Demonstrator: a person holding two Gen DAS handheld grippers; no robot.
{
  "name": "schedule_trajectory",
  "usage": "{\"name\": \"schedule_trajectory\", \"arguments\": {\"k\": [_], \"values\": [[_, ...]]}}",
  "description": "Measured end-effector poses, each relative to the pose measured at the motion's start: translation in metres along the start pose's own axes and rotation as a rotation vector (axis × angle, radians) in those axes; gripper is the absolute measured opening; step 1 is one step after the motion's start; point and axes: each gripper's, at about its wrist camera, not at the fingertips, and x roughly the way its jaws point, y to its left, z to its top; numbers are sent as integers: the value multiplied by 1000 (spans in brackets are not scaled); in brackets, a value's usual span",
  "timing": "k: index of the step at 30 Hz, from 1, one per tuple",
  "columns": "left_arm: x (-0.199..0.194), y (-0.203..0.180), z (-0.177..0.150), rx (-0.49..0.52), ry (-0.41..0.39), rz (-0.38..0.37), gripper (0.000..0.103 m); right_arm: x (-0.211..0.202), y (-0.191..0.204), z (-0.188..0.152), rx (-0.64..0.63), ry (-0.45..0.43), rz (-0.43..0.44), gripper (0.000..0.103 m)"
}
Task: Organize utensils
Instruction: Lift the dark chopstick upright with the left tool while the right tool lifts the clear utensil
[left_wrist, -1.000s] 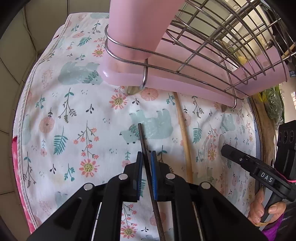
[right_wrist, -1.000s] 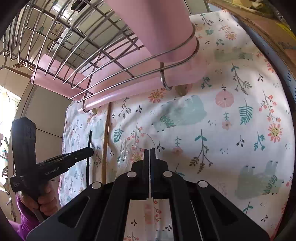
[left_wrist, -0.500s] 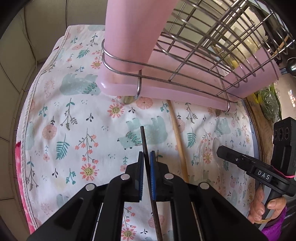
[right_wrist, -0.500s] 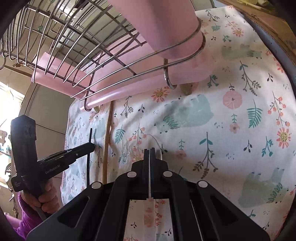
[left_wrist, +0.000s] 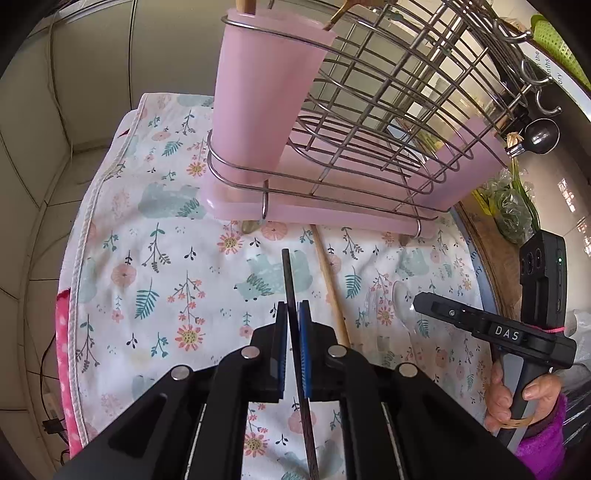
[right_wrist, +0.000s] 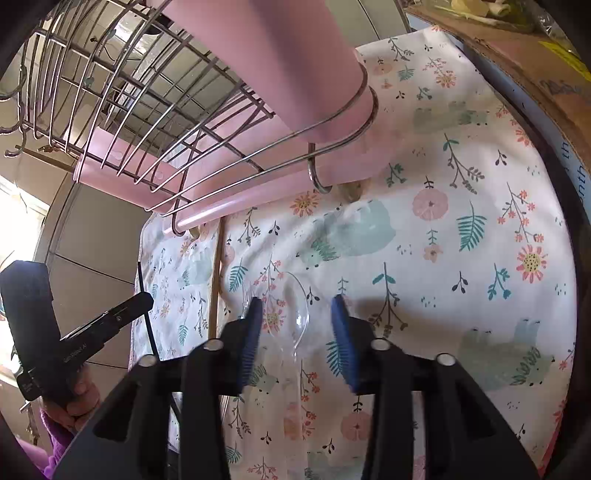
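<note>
A black chopstick (left_wrist: 291, 284) is being gripped in the left gripper (left_wrist: 294, 314), its long axis running forward along the jaws toward the pink utensil cup (left_wrist: 266, 99).

The chopstick is being held above the floral cloth (left_wrist: 155, 258) covering the surface, its tip pointed at the wire dish rack (left_wrist: 388, 122) and its pink drip tray (left_wrist: 332, 218); the cup, already holding wooden handles, is seated in the rack's wire ring. A wooden chopstick (left_wrist: 330, 284) is lying on the cloth just right of the black one, its far end reaching under the tray. The jaws of the right gripper (right_wrist: 297, 317) are being opened over a clear plastic spoon (right_wrist: 297, 314), which is lying lengthwise between them on the cloth, untouched by the pads. A dark ladle (left_wrist: 541, 136) is hanging at the rack's far end.
</note>
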Motion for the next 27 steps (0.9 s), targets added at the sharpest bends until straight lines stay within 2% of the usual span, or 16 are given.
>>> {"name": "schedule_trajectory", "arguments": {"k": [6, 8, 10, 13, 16, 21, 27], "values": [[-1, 1, 0, -1, -4, 1, 6, 11, 6, 0, -26, 6, -15, 44], [0, 1, 0, -4, -4, 0, 6, 12, 6, 1, -35, 3, -35, 33], [1, 2, 1, -6, -4, -1, 6, 17, 7, 3, -41, 12, -56, 12], [-1, 1, 1, -4, -12, -3, 6, 22, 6, 2, -43, 41, -37, 4], [-7, 1, 2, 3, -32, -7, 5, 23, 12, -2, -64, 24, -36, 3], [-33, 1, 4, 17, -137, -9, 4, -3, 23, -7, -94, -82, -4, 3], [-84, -4, 13, 29, -330, -8, 4, -67, 54, -11, -211, -336, 4, 3]]}}
